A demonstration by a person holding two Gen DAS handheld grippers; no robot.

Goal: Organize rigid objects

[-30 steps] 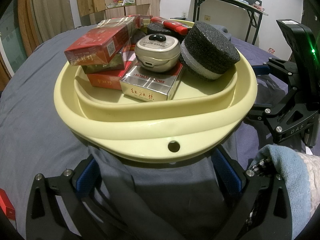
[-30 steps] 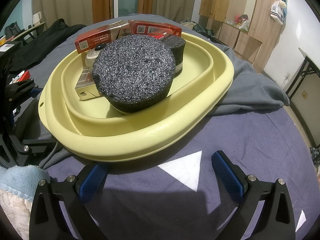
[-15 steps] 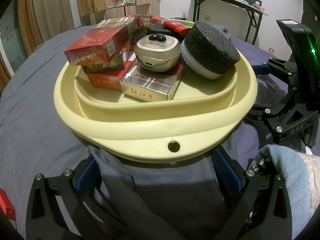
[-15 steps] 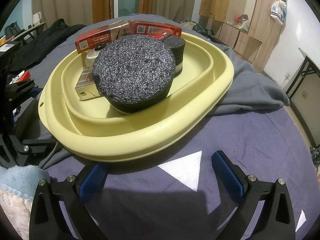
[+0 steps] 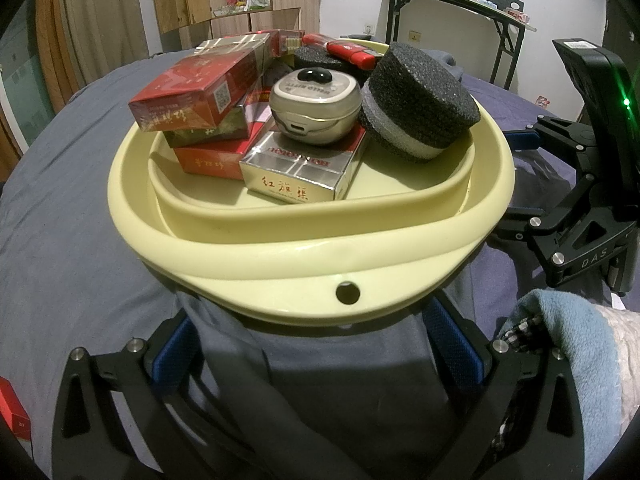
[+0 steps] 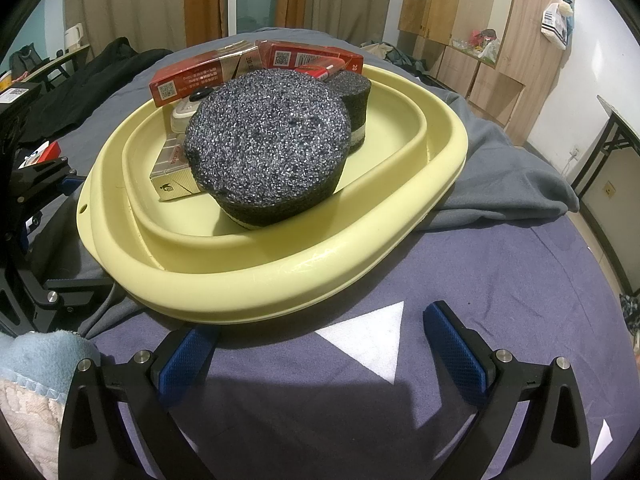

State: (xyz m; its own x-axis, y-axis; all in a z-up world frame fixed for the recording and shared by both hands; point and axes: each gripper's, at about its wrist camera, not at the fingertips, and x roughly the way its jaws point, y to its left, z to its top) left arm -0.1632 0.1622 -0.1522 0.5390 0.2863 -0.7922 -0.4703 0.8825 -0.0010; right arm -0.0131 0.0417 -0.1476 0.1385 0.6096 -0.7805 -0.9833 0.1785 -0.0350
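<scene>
A pale yellow basin [image 5: 280, 256] sits on a grey cloth on the bed and also shows in the right wrist view [image 6: 280, 280]. It holds red cigarette boxes [image 5: 192, 100], a silver box [image 5: 296, 176], a round beige case [image 5: 316, 112], black foam discs [image 5: 420, 100] [image 6: 268, 148] and a red lighter [image 5: 352, 50]. My left gripper [image 5: 316, 356] is open and empty just before the basin's near rim. My right gripper [image 6: 324, 356] is open and empty, just short of the basin's rim.
A grey cloth [image 6: 500, 176] lies under the basin on the purple bedsheet [image 6: 520, 280]. A red box [image 5: 12, 416] lies at the left edge. A black garment [image 6: 88, 76] lies far left. Cabinets [image 6: 460, 20] and a folding table [image 5: 452, 4] stand behind.
</scene>
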